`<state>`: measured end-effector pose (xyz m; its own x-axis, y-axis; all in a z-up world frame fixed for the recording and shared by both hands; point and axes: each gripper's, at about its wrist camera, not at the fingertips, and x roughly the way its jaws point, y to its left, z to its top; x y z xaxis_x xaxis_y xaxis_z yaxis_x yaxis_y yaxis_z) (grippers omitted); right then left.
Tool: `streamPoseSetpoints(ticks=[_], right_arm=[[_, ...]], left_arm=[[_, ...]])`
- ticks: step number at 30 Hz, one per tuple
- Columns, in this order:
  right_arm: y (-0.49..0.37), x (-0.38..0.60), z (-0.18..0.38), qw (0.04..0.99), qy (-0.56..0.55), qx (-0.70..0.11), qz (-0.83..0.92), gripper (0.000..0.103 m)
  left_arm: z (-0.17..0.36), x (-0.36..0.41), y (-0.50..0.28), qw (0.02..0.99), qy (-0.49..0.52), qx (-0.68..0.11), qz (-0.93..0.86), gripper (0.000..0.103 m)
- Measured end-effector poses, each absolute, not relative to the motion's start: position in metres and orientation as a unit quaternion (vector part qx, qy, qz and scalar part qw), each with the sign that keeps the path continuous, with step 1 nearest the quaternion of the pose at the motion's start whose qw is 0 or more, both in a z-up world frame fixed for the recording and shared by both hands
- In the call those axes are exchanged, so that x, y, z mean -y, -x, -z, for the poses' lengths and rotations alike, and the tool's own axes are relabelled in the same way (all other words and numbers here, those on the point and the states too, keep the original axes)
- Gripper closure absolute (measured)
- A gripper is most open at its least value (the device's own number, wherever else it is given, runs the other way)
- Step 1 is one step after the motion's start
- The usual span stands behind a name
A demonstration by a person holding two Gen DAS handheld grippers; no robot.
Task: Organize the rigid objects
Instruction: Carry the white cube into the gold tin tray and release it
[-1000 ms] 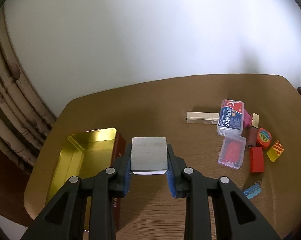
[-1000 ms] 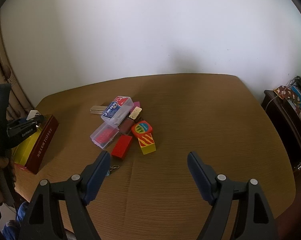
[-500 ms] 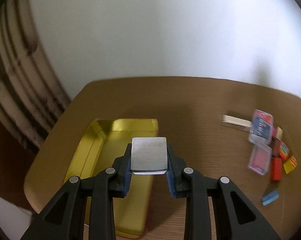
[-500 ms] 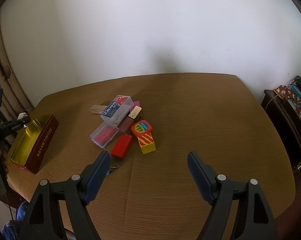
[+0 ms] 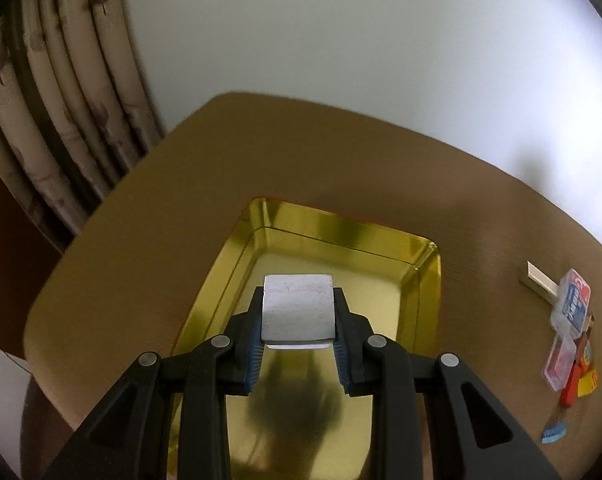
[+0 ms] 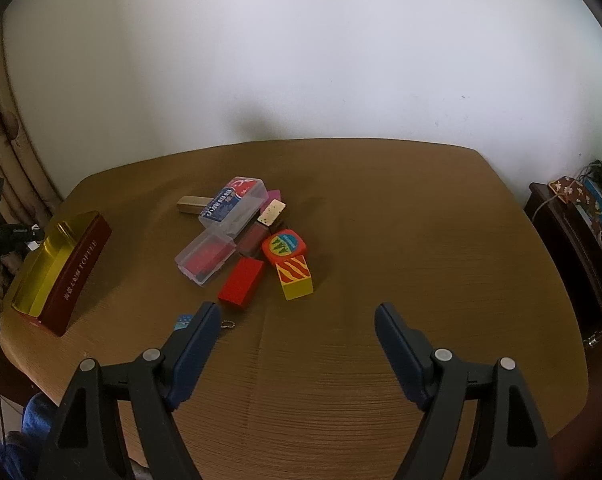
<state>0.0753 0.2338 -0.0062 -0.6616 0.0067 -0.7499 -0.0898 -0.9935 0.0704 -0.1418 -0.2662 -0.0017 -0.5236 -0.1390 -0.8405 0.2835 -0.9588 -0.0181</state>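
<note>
Left gripper clamped on a grey metal block, both blue pads pressed on its sides — held above the open gold tin, over the inner floor, not touching it. Dark shadow of gripper cast on the tin bottom. Right gripper spread wide with nothing between the fingers, above bare brown table. Other pieces lay in a cluster near the middle of the table — two clear plastic boxes, red block, yellow striped block, round orange piece. Tin at far left of the right wrist view, well apart from the cluster.
</note>
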Motion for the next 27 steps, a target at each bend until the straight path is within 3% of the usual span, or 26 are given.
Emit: streamPoseSetpoints(ticks=[22, 24, 27], right_arm=[[-0.061, -0.215, 0.035, 0.005, 0.444, -0.026, -0.896, 0.021], [-0.061, -0.217, 0.036, 0.004, 0.443, -0.030, -0.896, 0.021], [-0.059, -0.219, 0.040, 0.002, 0.446, -0.032, -0.894, 0.021]], left_arm=[[0.070, 0.277, 0.205, 0.165, -0.525, -0.077, 0.831, 0.076], [0.070, 0.275, 0.204, 0.170, -0.525, -0.078, 0.830, 0.073], [0.070, 0.277, 0.204, 0.168, -0.522, -0.082, 0.832, 0.058]])
